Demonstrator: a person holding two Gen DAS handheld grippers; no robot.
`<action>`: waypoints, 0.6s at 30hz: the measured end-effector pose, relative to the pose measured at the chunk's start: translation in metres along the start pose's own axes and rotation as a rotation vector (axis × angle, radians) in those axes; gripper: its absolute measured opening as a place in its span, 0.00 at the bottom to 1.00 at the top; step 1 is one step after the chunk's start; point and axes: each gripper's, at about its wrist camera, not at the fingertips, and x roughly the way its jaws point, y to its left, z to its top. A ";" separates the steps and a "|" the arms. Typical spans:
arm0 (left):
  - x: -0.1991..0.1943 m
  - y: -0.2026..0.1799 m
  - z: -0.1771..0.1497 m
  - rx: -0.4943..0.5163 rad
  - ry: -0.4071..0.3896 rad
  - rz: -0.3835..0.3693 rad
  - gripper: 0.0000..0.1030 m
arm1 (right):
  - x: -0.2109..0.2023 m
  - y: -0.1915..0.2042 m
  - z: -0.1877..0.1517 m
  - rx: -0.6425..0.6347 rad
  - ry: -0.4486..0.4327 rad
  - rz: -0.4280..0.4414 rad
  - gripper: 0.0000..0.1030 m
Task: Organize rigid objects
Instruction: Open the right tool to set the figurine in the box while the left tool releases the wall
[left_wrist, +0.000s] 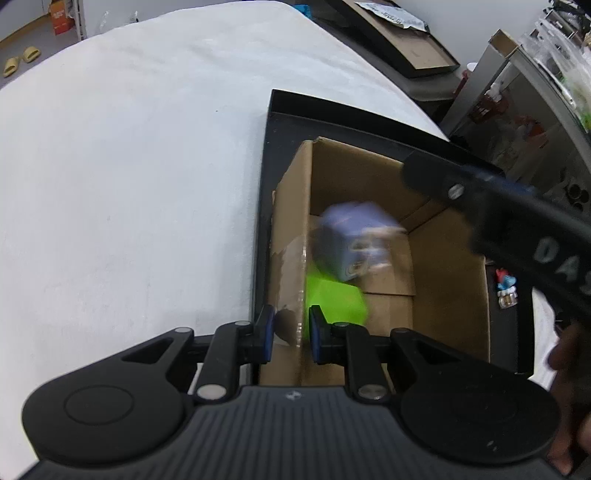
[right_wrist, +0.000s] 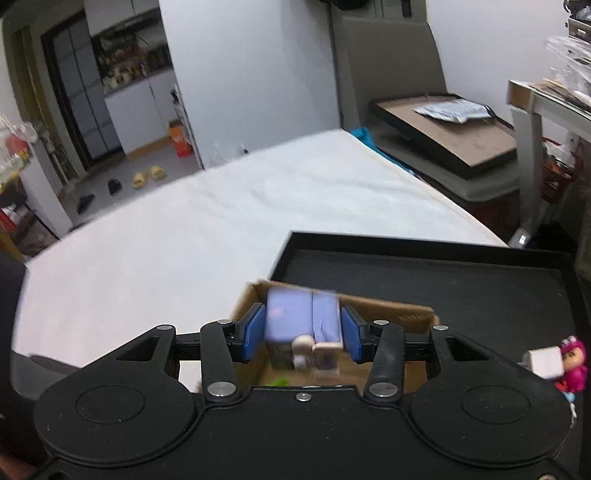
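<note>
An open cardboard box (left_wrist: 443, 266) stands in a black tray (left_wrist: 332, 125) on a white-covered table. My left gripper (left_wrist: 291, 334) is shut on the box's near left wall, with a blue pad on each side of it. A lilac carton (left_wrist: 351, 240), blurred, is tilted inside the box above a bright green block (left_wrist: 336, 299). In the right wrist view the lilac carton (right_wrist: 303, 325) lies between the blue pads of my right gripper (right_wrist: 303, 334). Both pads stand slightly off its sides, so that gripper is open. The cardboard box (right_wrist: 391, 314) sits just beyond it.
A small blue-and-white figure (left_wrist: 506, 284) lies in the tray to the right of the box. A pink figure (right_wrist: 572, 365) and a white cube (right_wrist: 546, 363) sit at the tray's right side. A person's hand (left_wrist: 569, 369) shows at the right edge. The white tabletop (left_wrist: 129, 166) stretches left.
</note>
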 end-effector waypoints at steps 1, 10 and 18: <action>-0.001 -0.002 0.000 0.015 -0.003 0.000 0.19 | -0.002 0.002 0.002 -0.012 -0.006 -0.005 0.48; -0.010 -0.024 0.000 0.076 -0.012 0.088 0.22 | -0.022 -0.015 0.003 0.000 -0.048 -0.110 0.54; -0.013 -0.036 -0.002 0.069 -0.008 0.158 0.49 | -0.030 -0.034 -0.007 0.051 -0.048 -0.152 0.60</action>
